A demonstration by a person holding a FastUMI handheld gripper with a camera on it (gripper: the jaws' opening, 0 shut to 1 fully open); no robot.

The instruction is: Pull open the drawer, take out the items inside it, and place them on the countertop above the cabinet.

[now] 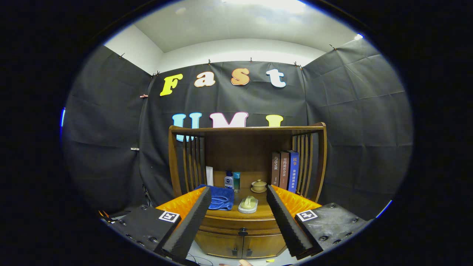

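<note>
Wooden cabinet (242, 221) at lower centre, drawer (240, 224) closed; tongs (238, 195) spread apart, empty, blue towel (218, 197) beyond them.

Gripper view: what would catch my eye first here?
Probably the wooden cabinet ahead, framed between the open claw fingers; its drawer is closed. On its countertop lie a blue towel and a pale soap dish, with bottles and a small lidded pot behind. Three upright books stand beside the slatted side.
</note>
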